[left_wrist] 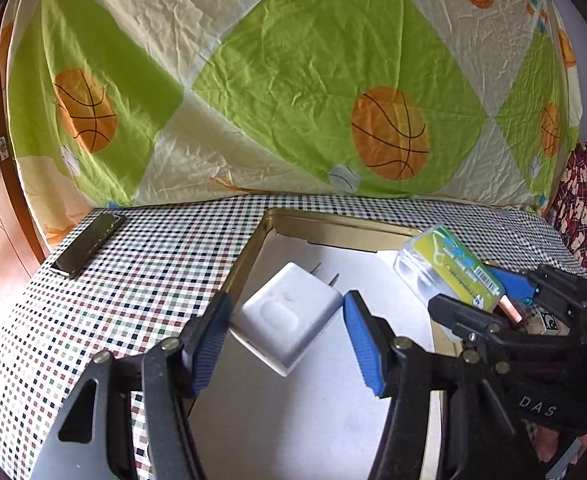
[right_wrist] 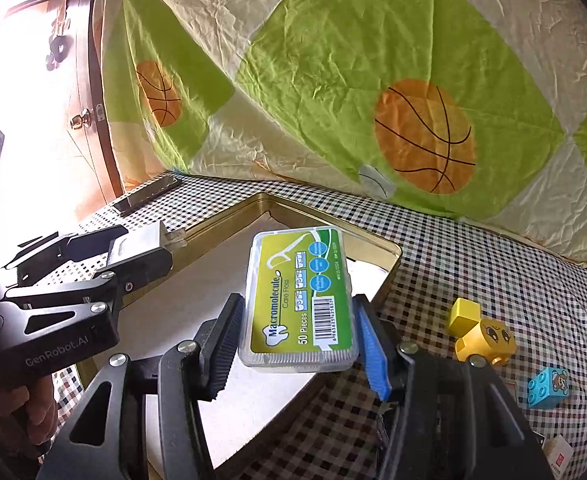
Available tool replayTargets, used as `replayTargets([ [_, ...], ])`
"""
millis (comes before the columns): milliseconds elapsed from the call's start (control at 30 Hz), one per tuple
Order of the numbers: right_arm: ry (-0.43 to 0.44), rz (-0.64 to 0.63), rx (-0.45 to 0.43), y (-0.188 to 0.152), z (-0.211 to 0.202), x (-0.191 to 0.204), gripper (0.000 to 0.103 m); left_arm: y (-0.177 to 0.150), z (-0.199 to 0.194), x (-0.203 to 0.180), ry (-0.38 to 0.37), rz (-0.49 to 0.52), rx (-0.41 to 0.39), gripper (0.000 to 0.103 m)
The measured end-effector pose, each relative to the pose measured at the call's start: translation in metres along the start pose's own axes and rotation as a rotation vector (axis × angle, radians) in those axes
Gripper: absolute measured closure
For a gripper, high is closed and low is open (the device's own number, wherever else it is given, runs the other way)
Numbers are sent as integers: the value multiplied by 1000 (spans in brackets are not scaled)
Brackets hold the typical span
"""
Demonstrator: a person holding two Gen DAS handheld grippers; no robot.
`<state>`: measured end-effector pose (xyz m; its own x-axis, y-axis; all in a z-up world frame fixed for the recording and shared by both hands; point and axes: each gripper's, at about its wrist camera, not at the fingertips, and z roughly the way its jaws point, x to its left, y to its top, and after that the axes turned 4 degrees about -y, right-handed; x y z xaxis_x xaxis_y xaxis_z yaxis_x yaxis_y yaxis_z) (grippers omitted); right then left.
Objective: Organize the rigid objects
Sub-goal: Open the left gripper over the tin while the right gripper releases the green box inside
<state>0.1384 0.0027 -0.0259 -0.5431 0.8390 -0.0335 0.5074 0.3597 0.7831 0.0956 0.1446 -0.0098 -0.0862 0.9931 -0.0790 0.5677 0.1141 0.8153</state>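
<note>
My left gripper (left_wrist: 287, 332) is shut on a white plug adapter (left_wrist: 287, 322), its two prongs pointing away, held above the white floor of a gold tin tray (left_wrist: 249, 248). My right gripper (right_wrist: 295, 336) is shut on a clear floss-pick box with a green and yellow label (right_wrist: 301, 300), held over the tray's right corner (right_wrist: 389, 256). In the left wrist view the floss box (left_wrist: 449, 268) and the right gripper (left_wrist: 505, 300) hang at the tray's right side. The right wrist view shows the left gripper (right_wrist: 145, 252) with the adapter (right_wrist: 141, 242) over the tray's left rim.
A dark flat phone-like slab (left_wrist: 87, 244) lies at the table's far left corner. On the checked cloth right of the tray lie a yellow toy block with a face (right_wrist: 481, 332) and a blue brick (right_wrist: 549, 386). A basketball-print sheet (left_wrist: 293, 80) rises behind the table.
</note>
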Motion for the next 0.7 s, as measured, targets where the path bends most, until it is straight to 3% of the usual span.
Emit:
replayTargets([
  [333, 25, 12, 72, 0, 30, 4, 46, 7, 21, -4, 30, 36, 81, 45],
  [700, 36, 21, 111, -3, 46, 4, 45, 5, 29, -2, 74, 74, 93, 43],
])
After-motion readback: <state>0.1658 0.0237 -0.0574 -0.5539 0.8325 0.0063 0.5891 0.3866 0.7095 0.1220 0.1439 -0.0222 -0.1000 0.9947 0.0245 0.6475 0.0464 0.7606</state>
